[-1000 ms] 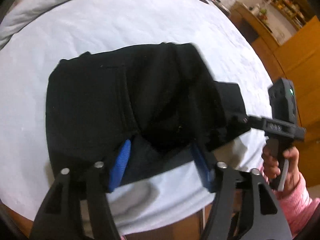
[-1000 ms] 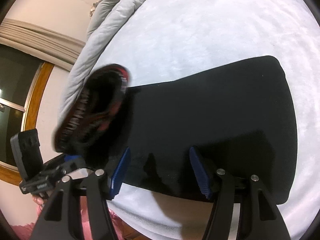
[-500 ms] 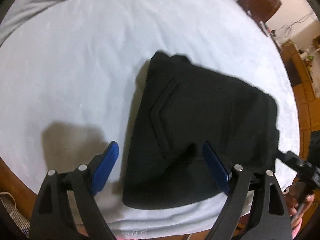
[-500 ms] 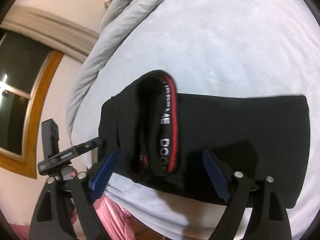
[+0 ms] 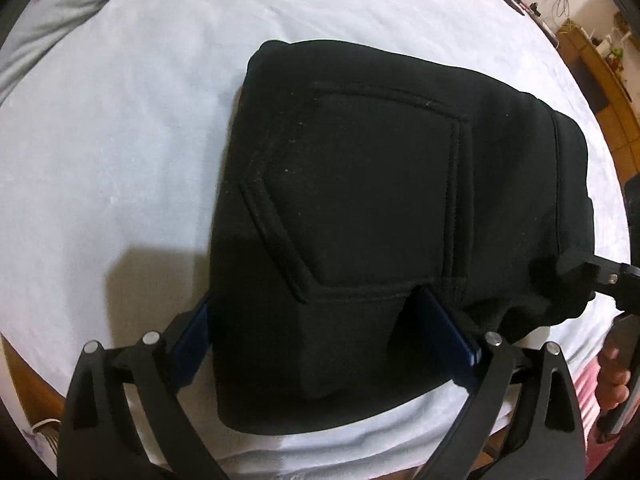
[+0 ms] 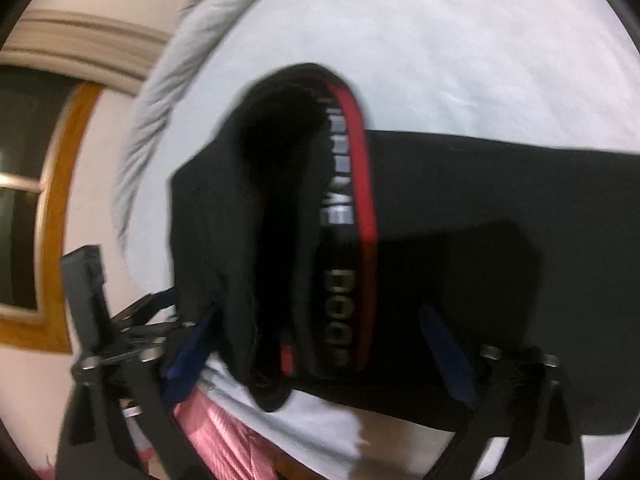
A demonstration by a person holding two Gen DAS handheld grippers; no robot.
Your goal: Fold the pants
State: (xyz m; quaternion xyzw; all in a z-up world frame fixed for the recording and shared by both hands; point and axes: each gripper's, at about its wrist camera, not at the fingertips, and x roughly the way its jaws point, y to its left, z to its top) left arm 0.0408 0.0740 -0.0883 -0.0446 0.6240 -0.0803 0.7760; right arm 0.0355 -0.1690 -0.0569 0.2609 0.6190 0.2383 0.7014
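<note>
Folded black pants [image 5: 380,200] lie on the white bed cover [image 5: 120,140], back pocket up. My left gripper [image 5: 320,332] hangs over their near end, jaws opening wide. One blue pad is at the left edge and the other rests over the cloth, with no squeeze. In the right wrist view the waistband [image 6: 352,220], red-striped with white letters, gapes upright on the lower layer. My right gripper [image 6: 316,348] straddles it, jaws closing, pads apart from the cloth. The left gripper [image 6: 152,320] shows at the left. The right gripper's finger [image 5: 600,276] reaches the pants' right end.
A bunched grey duvet [image 5: 60,12] lies along the far side of the bed. Wooden furniture [image 5: 600,60] stands beyond the right side. A wood-framed window [image 6: 52,200] is on the wall. A hand [image 5: 616,384] and a pink sleeve [image 6: 224,432] are at the near bed edge.
My left gripper let go of the raised fold, opened wide and came down close over the pants. The fold dropped flat. The right gripper moved left, to the waistband.
</note>
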